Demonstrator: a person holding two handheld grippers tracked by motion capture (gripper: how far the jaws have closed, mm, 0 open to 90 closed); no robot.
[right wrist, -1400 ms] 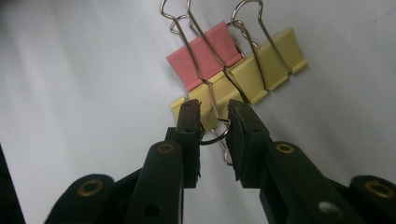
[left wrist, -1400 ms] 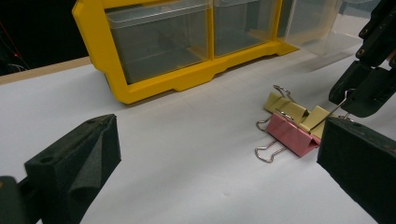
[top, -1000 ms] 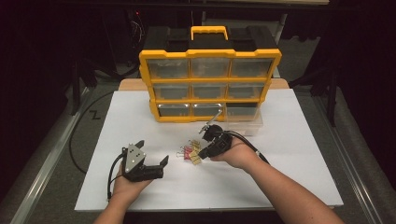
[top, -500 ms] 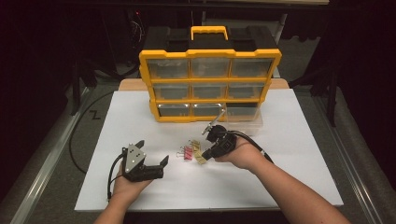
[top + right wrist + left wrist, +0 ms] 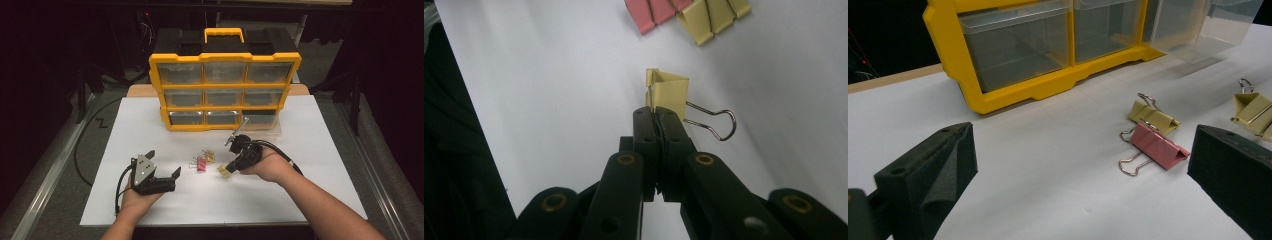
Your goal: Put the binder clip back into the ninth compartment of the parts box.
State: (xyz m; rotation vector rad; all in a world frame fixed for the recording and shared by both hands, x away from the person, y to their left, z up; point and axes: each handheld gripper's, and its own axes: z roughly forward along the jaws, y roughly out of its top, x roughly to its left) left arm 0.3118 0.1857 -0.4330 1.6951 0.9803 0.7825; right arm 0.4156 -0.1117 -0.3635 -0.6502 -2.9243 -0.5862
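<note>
We find the right gripper [image 5: 658, 112] at centre frame of its own view, jaws pressed together on a yellow binder clip [image 5: 668, 90], gripped by one wire handle. In the high view this clip [image 5: 224, 171] hangs just off the white sheet [image 5: 300, 200], right of centre. A pink clip [image 5: 201, 165] and another yellow clip [image 5: 208, 156] lie near, to its left. The left gripper [image 5: 167, 175], lower left, rests with jaws wide apart, holding nothing. The yellow drawer organizer [image 5: 225, 90] stands at upper centre.
</note>
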